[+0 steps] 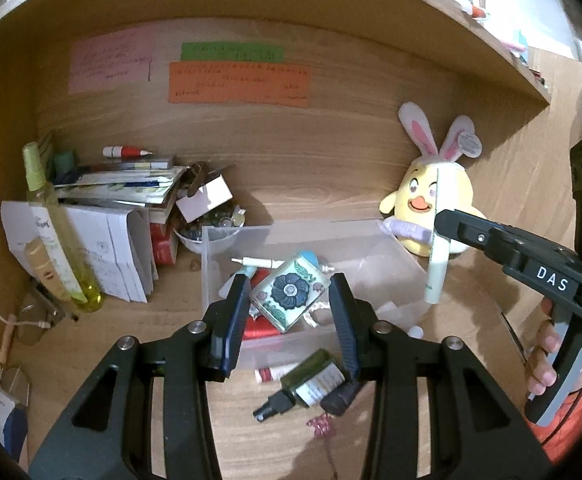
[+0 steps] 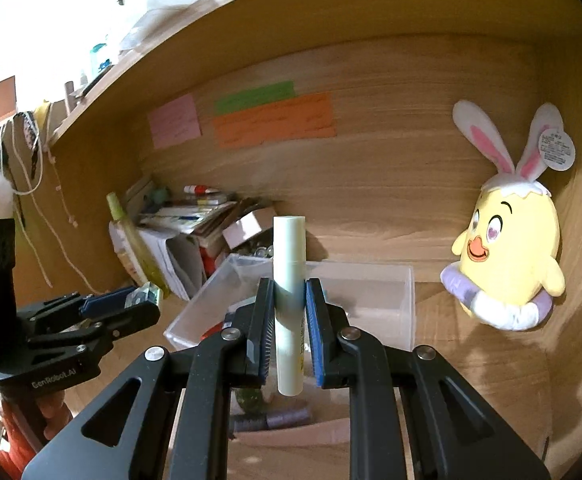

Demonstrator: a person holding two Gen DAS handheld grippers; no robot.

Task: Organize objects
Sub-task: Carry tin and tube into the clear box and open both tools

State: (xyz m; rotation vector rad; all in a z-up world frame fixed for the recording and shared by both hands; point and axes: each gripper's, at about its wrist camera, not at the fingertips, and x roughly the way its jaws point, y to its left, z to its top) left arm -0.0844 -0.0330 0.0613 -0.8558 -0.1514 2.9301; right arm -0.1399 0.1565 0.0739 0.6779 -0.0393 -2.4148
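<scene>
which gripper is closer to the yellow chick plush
Right. The right gripper, shut on a pale tube, sits just in front of the plush. The left gripper, holding a floral glass block, hangs over the clear bin, farther left.

Home study nook, wooden desk (image 1: 91, 344) sitting under wooden shelf (image 1: 451, 32). Coloured paper notes (image 1: 239, 82) with handwriting sticking to wooden back panel. Yellow chick plush with bunny ears (image 2: 507, 248) leaning at right wall. Stack of books and papers (image 1: 119, 196) piling up at left, spray bottle (image 1: 57, 232) standing beside it. Clear plastic box (image 1: 371, 248) holding small personal items. Cords and trinkets (image 2: 31, 148) hanging at far left. Cluttered, lived-in, personal.
</scene>
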